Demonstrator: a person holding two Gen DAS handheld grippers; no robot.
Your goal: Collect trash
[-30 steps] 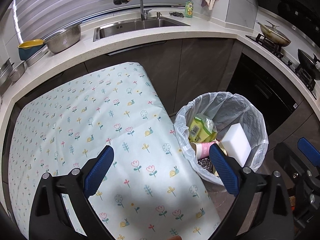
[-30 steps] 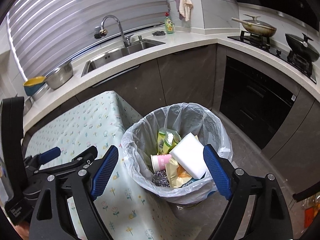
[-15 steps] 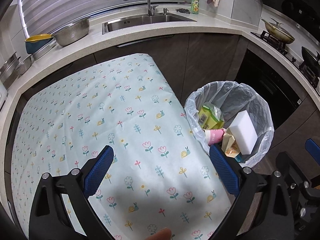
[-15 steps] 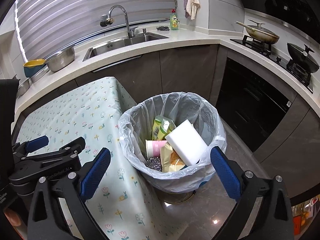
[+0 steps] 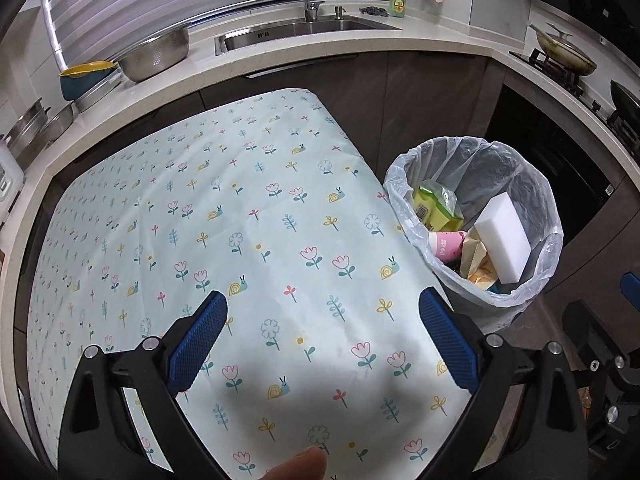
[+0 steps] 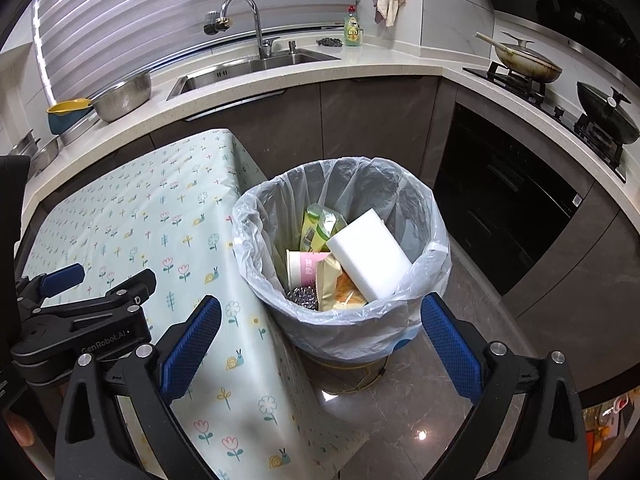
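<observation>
Right wrist view: the right gripper (image 6: 320,344) hangs with its blue pads spread wide and nothing between them, directly over the near rim of the bin (image 6: 436,240), which stands on the floor just beside the table. Inside the liner lie a white sponge block (image 6: 370,260), a pink paper cup (image 6: 306,267), a green wrapper (image 6: 320,228), a yellow snack bag (image 6: 334,284) and a steel scourer (image 6: 304,296). The left gripper (image 5: 322,338) is likewise spread and empty, above the floral tablecloth (image 5: 240,200), with the bin off to its right, beyond the table edge.
</observation>
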